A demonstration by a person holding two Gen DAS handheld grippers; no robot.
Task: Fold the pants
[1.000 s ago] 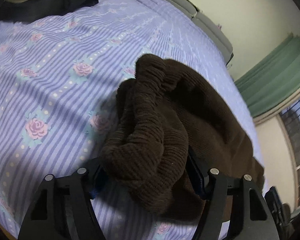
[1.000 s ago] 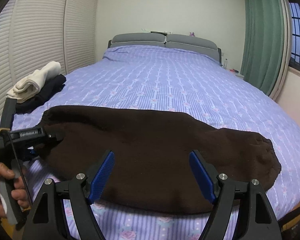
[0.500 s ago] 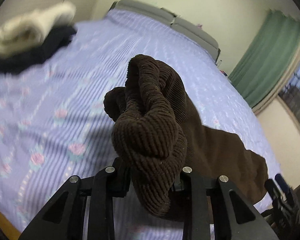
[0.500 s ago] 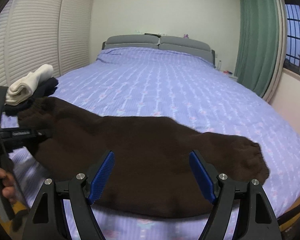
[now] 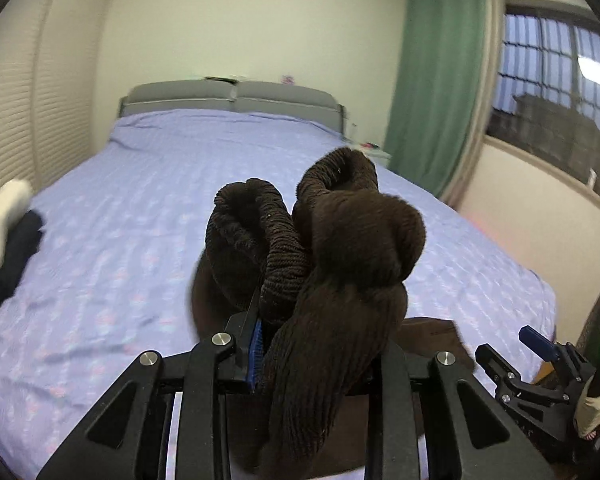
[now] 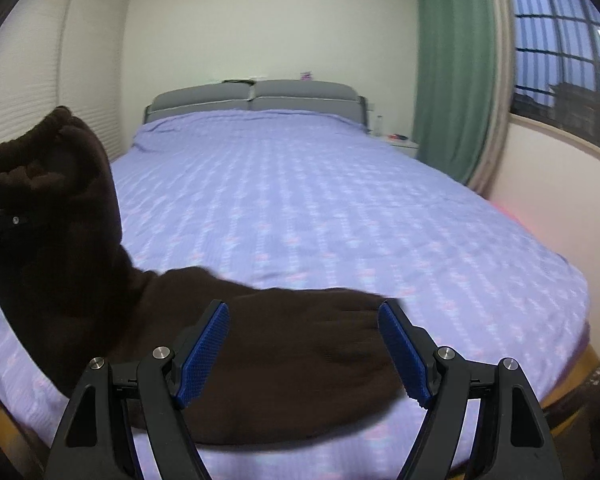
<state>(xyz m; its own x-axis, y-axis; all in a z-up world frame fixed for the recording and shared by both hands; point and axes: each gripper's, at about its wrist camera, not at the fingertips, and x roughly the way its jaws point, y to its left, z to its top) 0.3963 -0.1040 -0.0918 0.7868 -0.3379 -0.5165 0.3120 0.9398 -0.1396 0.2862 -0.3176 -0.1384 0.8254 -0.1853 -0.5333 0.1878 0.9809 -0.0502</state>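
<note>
Dark brown ribbed pants, lilac pink-flowered bedspread, green curtain, grey headboard

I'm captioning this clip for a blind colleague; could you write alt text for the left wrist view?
The left gripper is clamped on a bunched end of brown knit pants, lifted above a bed with a lilac floral cover. The open right gripper shows at lower right.

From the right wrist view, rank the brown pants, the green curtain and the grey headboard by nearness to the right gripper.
1. Brown pants: directly beneath the open right gripper.
2. Green curtain: right, beside the window.
3. Grey headboard: centre, at the bed's far end.
</note>
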